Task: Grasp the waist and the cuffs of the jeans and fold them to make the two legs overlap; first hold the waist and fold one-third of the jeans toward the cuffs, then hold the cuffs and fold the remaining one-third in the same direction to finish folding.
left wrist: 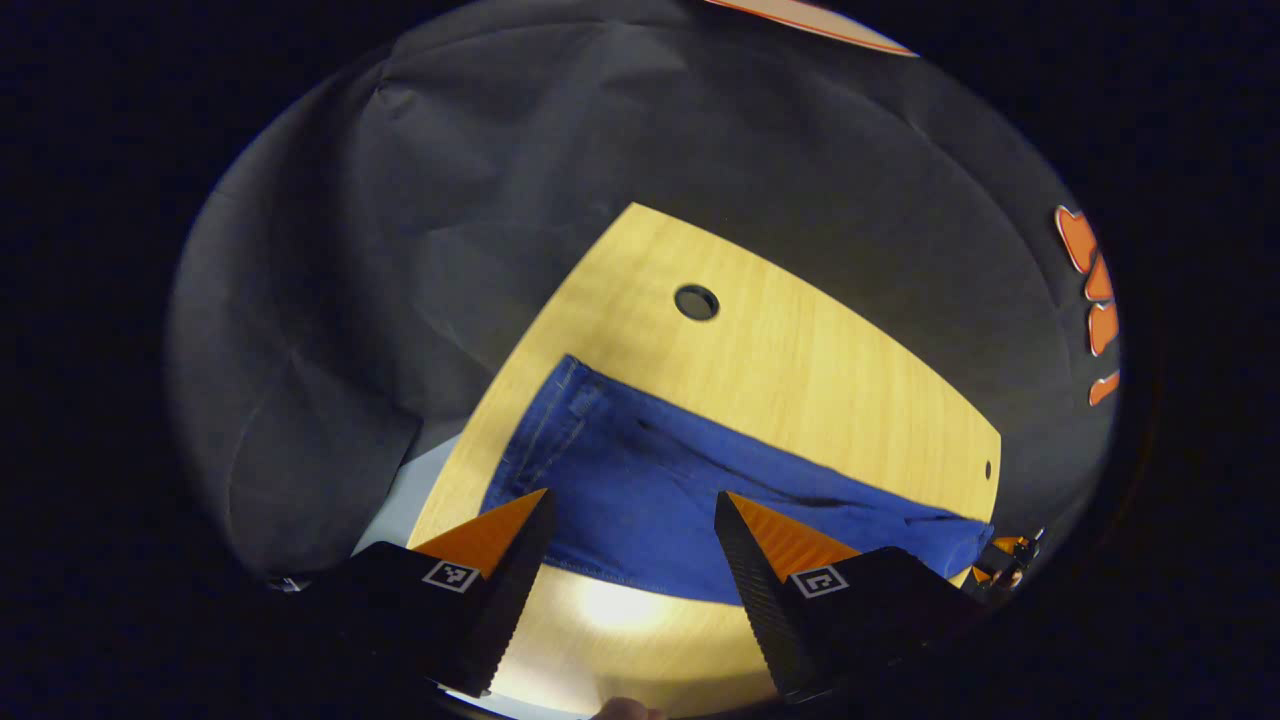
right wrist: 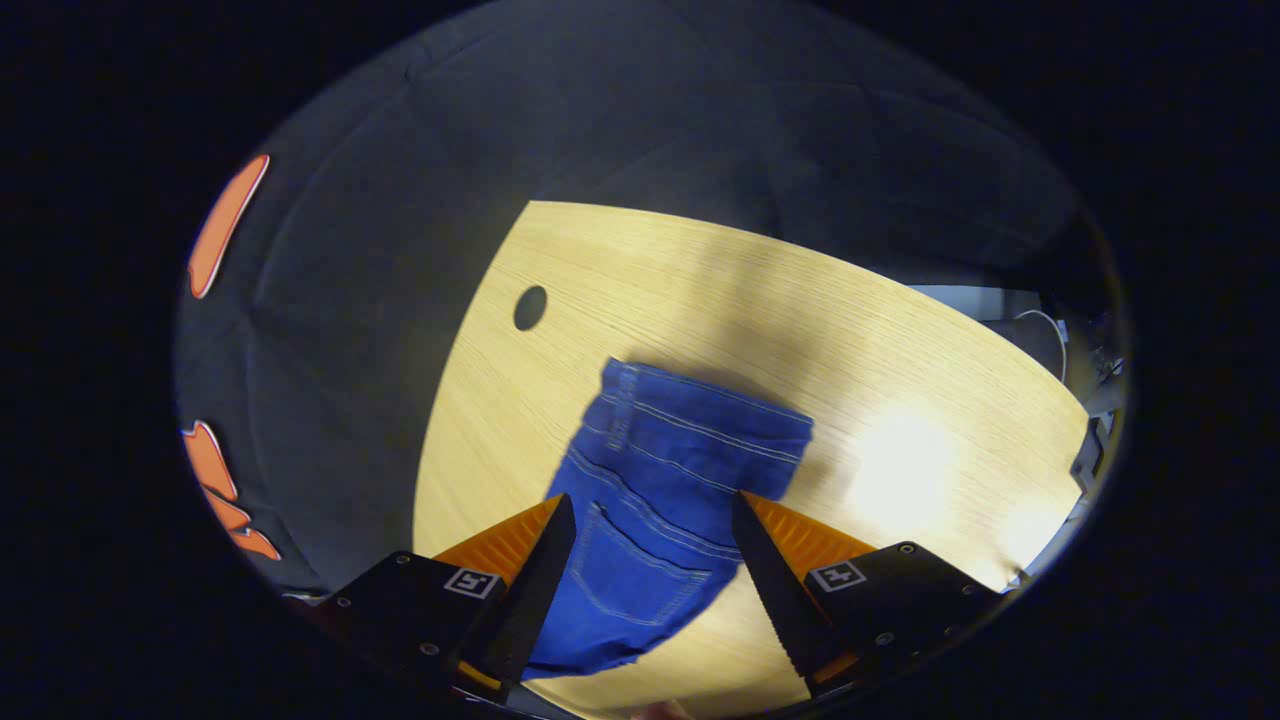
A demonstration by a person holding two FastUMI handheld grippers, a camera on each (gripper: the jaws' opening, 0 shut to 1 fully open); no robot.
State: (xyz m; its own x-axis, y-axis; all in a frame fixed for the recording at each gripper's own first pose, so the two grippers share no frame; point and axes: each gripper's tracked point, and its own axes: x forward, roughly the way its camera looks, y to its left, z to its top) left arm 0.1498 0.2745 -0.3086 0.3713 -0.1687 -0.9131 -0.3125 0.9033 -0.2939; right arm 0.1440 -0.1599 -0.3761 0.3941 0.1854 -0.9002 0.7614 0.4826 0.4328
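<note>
I see the blue jeans (left wrist: pixel 690 490) lying flat on the wooden table (left wrist: pixel 800 360). My left gripper (left wrist: pixel 632 560) hangs above the leg part with its fingers apart, holding nothing. My right gripper (right wrist: pixel 650 560) hangs above the waist end (right wrist: pixel 700 420), near the back pocket (right wrist: pixel 640 580). Its fingers are apart too. A round hole (left wrist: pixel 696 302) is in the table, past the jeans.

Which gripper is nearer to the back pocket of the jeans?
Right. The right gripper hangs open directly over the back pocket near the waist. The left gripper hangs open over the leg part of the jeans.
</note>
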